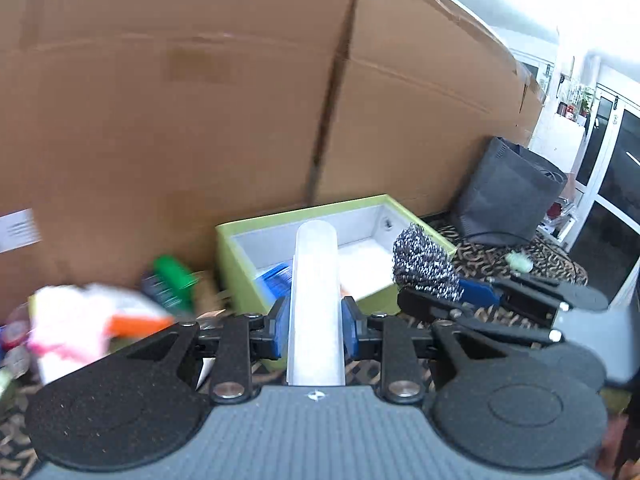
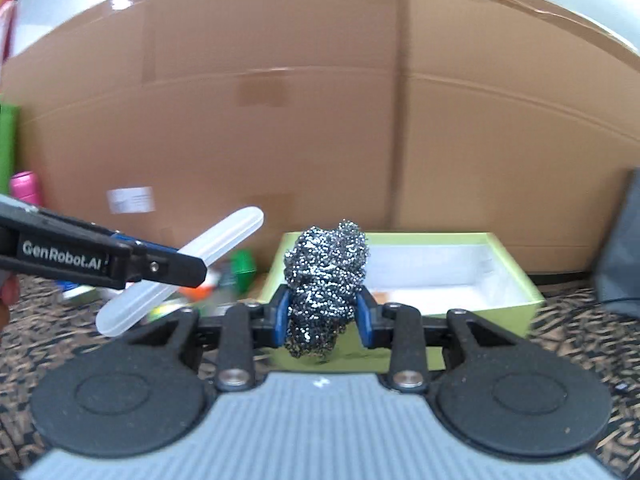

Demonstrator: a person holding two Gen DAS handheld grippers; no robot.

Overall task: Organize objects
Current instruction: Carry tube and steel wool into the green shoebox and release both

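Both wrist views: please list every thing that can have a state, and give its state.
left gripper: shut on the translucent case
right gripper: shut on the steel wool scrubber
translucent case: closed, held in the air
steel wool scrubber: held, squeezed between blue pads
green box: open, no lid on it
grey bag: upright, mouth open

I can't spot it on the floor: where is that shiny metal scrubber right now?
The scrubber is off the floor, pinched in the right gripper, in front of the green box.
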